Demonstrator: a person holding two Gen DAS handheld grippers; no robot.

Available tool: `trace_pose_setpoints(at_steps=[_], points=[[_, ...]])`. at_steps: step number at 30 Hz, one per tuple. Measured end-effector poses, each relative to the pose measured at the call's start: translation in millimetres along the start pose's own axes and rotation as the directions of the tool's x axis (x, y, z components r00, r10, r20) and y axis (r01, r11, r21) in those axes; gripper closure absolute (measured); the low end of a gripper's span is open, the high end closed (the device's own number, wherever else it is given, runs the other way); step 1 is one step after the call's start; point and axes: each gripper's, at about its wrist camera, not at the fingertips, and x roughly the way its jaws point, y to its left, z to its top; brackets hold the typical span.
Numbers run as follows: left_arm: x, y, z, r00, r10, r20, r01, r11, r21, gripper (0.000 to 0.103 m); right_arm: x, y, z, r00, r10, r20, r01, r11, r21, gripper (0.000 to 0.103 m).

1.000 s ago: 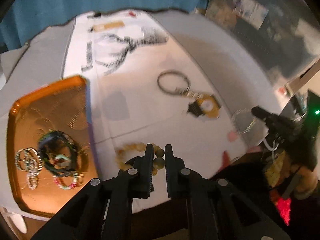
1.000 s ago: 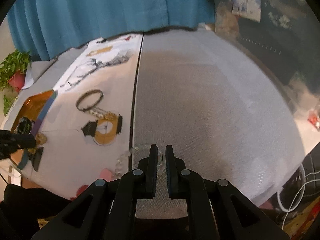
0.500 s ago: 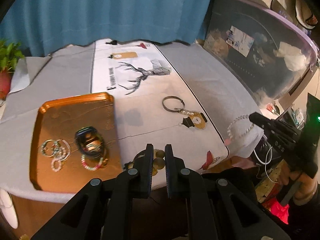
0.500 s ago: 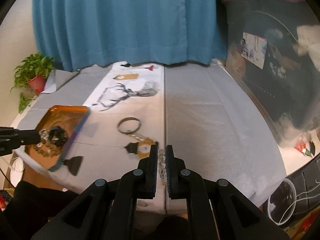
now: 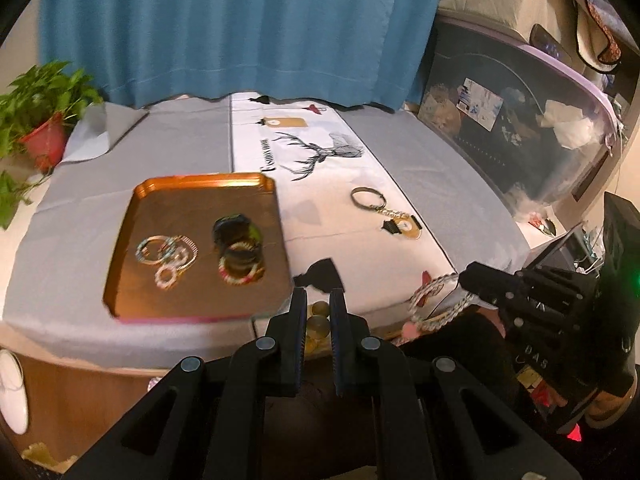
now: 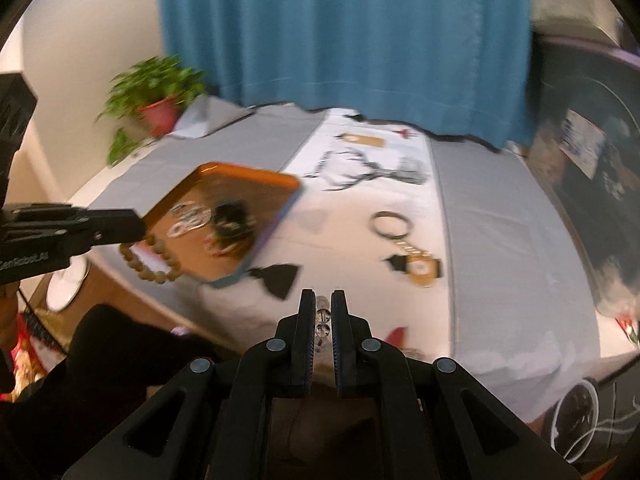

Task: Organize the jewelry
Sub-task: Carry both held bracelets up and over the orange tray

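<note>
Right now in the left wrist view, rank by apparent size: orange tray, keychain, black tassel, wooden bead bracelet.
1. orange tray, by far the largest.
2. keychain, ring plus charm.
3. black tassel, close to the keychain; order unsure.
Unranked: wooden bead bracelet, mostly hidden by the left gripper and nearer the camera.

So I'm counting one orange tray (image 5: pixel 160 292) sitting on the table, with a pile of bracelets (image 5: pixel 200 252) lying in it, too tangled to count exactly. One keychain (image 5: pixel 390 216) is lying on the cloth, two bead bracelets, a wooden one (image 6: pixel 150 264) and a clear one (image 5: pixel 436 300), are hanging off two grippers, and one potted plant (image 5: pixel 40 120) is sitting at the back.
</note>
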Motion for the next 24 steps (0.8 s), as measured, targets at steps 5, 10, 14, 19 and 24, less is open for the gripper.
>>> trace_pose_setpoints(at_steps=[5, 10, 14, 19, 24], points=[[-16.0, 16.7, -21.3, 1.0, 0.002, 0.006, -0.001, 0.999, -0.035, 0.094, -5.1, 35.0, -6.9, 0.999, 0.038, -0.011, -0.039, 0.997, -0.064, 0.095], [-25.2, 30.0, -31.4, 1.0, 0.014, 0.016, -0.013, 0.998, -0.055, 0.094, -3.7, 62.9, -10.4, 0.998, 0.056, -0.031, -0.059, 0.992, -0.114, 0.095], [-27.2, 41.7, -33.3, 1.0, 0.017, 0.022, -0.016, 0.997, -0.074, 0.094, 1.1, 74.4, -6.4, 0.997, 0.062, -0.039, -0.067, 0.988, -0.142, 0.095], [-24.7, 55.9, -32.4, 1.0, 0.02, 0.021, -0.018, 0.996, -0.084, 0.094, 11.6, 87.9, 3.6, 0.997, 0.068, -0.044, -0.075, 0.984, -0.163, 0.095], [-17.7, 75.4, -21.6, 0.999, 0.035, 0.027, -0.032, 0.995, -0.096, 0.094, 30.5, 97.1, 22.5, 0.996, 0.07, -0.046, -0.077, 0.982, -0.171, 0.095]])
